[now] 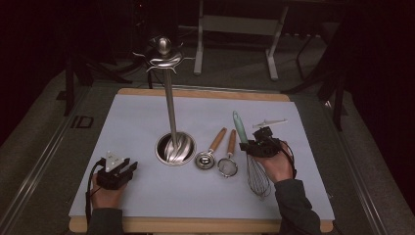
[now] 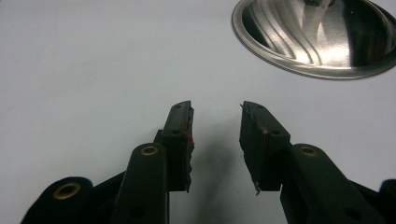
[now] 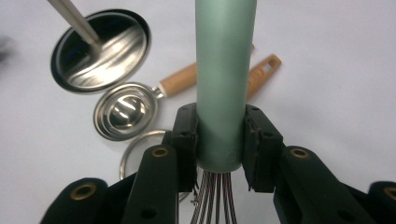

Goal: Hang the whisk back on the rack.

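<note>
A whisk with a pale green handle and wire loops is held at the right of the mat. My right gripper is shut on the handle's lower end, just above the wires; in the right gripper view both pads press the green handle. My left gripper rests at the front left of the mat, jaws open with nothing between them. A steel utensil stand rises from its round base at mid-mat.
A steel scoop with a wooden handle and a small strainer with a wooden handle lie between the stand base and the whisk. The white mat lies on a wooden board. Dark floor and metal frames lie beyond.
</note>
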The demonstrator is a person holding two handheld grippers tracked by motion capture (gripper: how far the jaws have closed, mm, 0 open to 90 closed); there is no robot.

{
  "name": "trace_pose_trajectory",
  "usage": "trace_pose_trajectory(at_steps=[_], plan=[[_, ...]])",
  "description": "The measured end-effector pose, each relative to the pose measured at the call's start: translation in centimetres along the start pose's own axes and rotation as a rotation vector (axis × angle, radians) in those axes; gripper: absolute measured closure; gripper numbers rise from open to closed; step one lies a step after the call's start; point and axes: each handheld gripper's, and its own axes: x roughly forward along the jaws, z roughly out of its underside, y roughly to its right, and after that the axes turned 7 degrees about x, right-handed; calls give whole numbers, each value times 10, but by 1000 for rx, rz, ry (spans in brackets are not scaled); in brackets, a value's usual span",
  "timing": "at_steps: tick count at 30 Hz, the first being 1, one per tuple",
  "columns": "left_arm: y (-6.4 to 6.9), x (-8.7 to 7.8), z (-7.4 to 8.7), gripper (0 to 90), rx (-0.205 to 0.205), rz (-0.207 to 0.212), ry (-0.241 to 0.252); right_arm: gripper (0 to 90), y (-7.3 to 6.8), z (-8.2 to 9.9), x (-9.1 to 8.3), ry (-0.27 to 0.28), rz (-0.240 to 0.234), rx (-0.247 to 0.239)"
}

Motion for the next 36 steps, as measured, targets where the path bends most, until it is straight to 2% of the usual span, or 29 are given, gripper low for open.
trace_pose_trajectory(at_steps=[10,15,36], plan=[[0,0,0,640,-4,1,3,692,-17,-8,-9,74,-15,-68],[0,-1,0,639,-4,1,4,691,-22,-13,-11,94,-16,-101],[-1,-1,0,638,-8,3,7,692,-50,-35,-23,203,-58,-185]])
